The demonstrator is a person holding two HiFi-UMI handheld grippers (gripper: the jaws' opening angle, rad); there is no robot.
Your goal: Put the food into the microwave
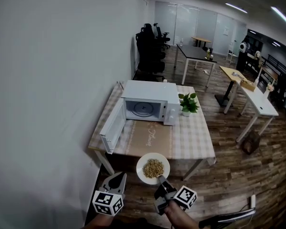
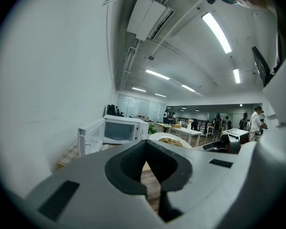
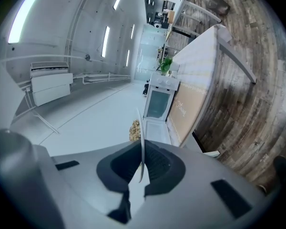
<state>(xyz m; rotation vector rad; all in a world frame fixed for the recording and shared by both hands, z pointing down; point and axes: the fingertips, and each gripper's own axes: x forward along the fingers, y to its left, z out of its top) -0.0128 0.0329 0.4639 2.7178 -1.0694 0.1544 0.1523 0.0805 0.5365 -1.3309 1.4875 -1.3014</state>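
Right gripper (image 3: 141, 173) clamps plate (image 3: 140, 128) edge-on | head view: plate face, food (image 1: 153, 167)

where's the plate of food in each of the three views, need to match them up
Head view: the plate is low centre, before the table's near edge, its near rim in the right gripper.
Left gripper view: plate at centre, just above the jaws.
Right gripper view: plate edge-on, a thin white line between the jaws.
Shared landmark: the white microwave, door open.
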